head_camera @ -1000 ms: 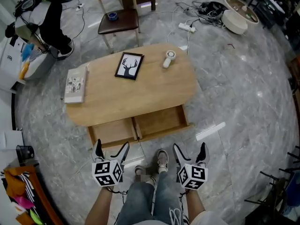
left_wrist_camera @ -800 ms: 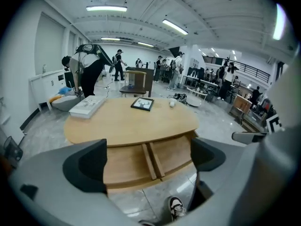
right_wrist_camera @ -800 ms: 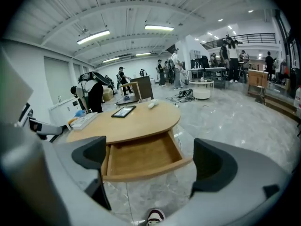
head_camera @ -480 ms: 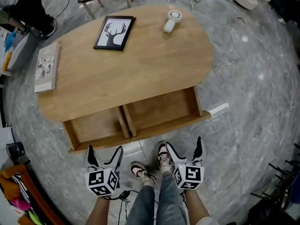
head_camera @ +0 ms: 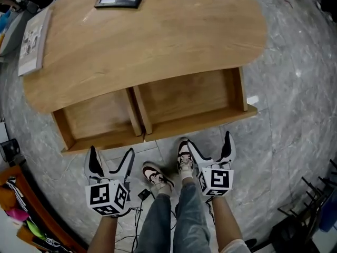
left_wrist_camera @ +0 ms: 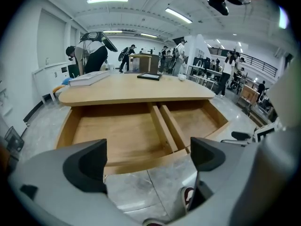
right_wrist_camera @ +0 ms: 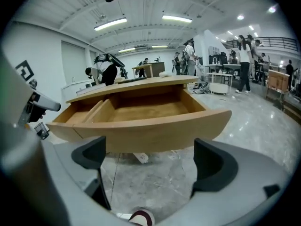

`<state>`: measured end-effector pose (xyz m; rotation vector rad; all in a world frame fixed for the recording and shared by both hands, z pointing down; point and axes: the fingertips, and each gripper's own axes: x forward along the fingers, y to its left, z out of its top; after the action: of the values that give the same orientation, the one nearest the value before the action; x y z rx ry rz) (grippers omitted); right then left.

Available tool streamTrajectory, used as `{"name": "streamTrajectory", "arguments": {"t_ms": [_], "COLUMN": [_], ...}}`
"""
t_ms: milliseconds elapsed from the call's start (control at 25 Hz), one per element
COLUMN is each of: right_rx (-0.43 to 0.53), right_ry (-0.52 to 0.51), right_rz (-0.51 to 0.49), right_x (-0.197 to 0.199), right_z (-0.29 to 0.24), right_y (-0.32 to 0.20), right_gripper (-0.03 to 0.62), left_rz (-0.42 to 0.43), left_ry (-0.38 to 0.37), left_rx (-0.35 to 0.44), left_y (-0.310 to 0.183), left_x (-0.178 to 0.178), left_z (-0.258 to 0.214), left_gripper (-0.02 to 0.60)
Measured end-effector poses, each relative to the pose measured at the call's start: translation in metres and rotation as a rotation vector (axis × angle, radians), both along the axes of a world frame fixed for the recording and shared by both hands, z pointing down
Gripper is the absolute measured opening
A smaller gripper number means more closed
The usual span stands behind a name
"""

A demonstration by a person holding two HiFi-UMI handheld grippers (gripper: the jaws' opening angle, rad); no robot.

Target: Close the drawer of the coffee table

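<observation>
Left gripper point(head_camera: 111, 159) hangs low at the left, jaws spread w/ nothing btwn them, apart from the drawer point(head_camera: 158, 132). The drawer stands pulled well out from under the coffee table point(head_camera: 147, 46), its front panel near the person's shoes point(head_camera: 156, 176). It's one wide wooden unit: left compartment, divider point(head_camera: 139, 111), right compartment, both bare inside. It looks stiff and prob. fairly heavy, not fragile. No handle shows, so no pinch is needed; a flat push on the front panel should do. Being so wide, it may skew and bind if shoved at one end, so pressing left and right of centre together seems safest. Right gripper point(head_camera: 209, 147) also has its jaws wide apart, holding nothing, just short of the panel. The head view alone shows both grippers plus the tabletop. The left gripper view looks down into the compartments. The right gripper view sits lower and shows the panel's curved outer face.
</observation>
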<state>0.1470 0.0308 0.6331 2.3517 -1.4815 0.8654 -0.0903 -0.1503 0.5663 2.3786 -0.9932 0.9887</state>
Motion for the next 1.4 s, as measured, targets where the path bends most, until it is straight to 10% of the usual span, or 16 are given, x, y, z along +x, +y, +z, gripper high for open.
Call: {"name": "streamTrajectory", "arguments": {"t_ms": [1400], "right_rx": [0.008], "right_ry": [0.118], "right_rz": [-0.067], "right_x": [-0.002], "right_z": [0.031], "right_y": [-0.039], "right_gripper": [0.588], "left_rz": [-0.046], "left_ry": [0.004], "left_rx": [-0.057], "left_y": [0.001], "left_x": [-0.022], "left_z": [0.022], "left_gripper": [0.548]}}
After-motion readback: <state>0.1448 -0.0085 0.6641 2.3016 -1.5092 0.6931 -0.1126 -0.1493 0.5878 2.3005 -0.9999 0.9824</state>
